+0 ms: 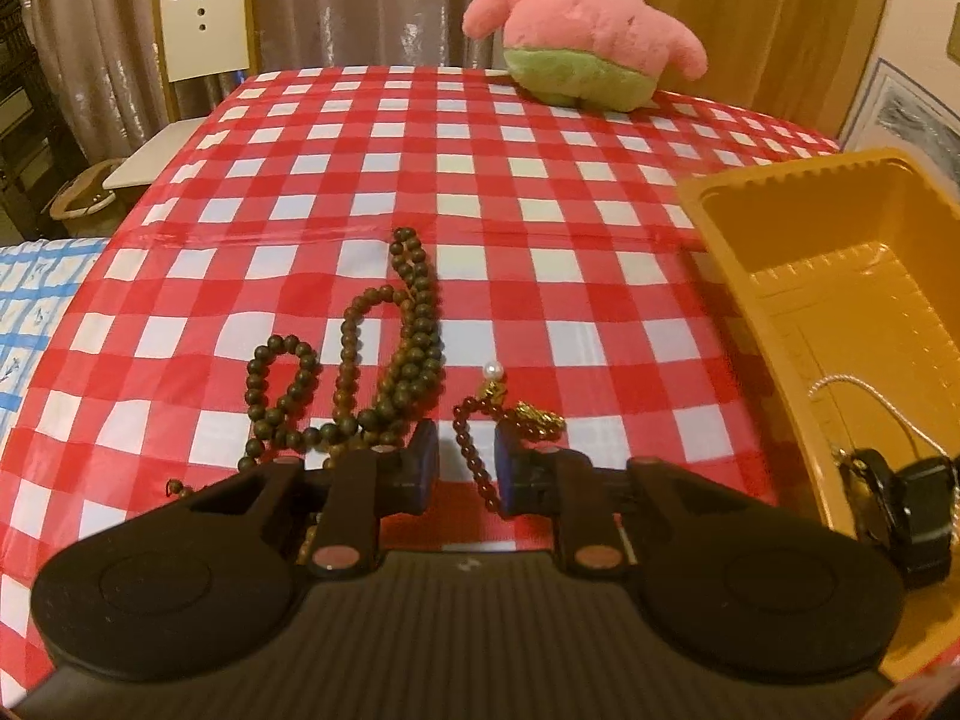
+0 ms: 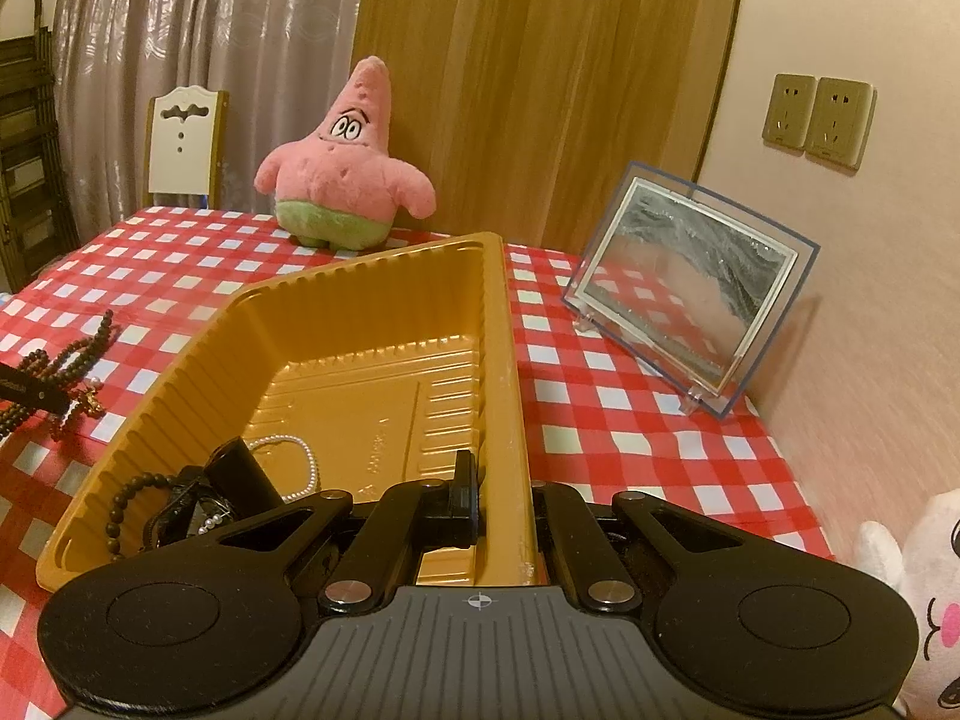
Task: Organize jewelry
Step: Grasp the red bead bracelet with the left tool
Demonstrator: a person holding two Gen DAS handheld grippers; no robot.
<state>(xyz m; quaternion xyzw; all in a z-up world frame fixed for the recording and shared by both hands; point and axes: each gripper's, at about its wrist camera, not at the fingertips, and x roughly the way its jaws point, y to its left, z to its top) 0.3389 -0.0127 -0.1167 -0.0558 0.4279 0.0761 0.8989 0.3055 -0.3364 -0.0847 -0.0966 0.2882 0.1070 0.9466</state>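
Left gripper (image 1: 465, 468) fingers apart, straddling the dark red bead bracelet (image 1: 474, 456) on the tablecloth (image 1: 540, 240) — light, limp, beads slippery, so pinch mid-strand. Right gripper (image 2: 504, 501) clamped on the tray (image 2: 510, 396) wall.

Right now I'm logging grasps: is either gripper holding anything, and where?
The right gripper clamps the gold tray by its right rim. The left gripper is open, straddling the red bead bracelet, holding nothing.
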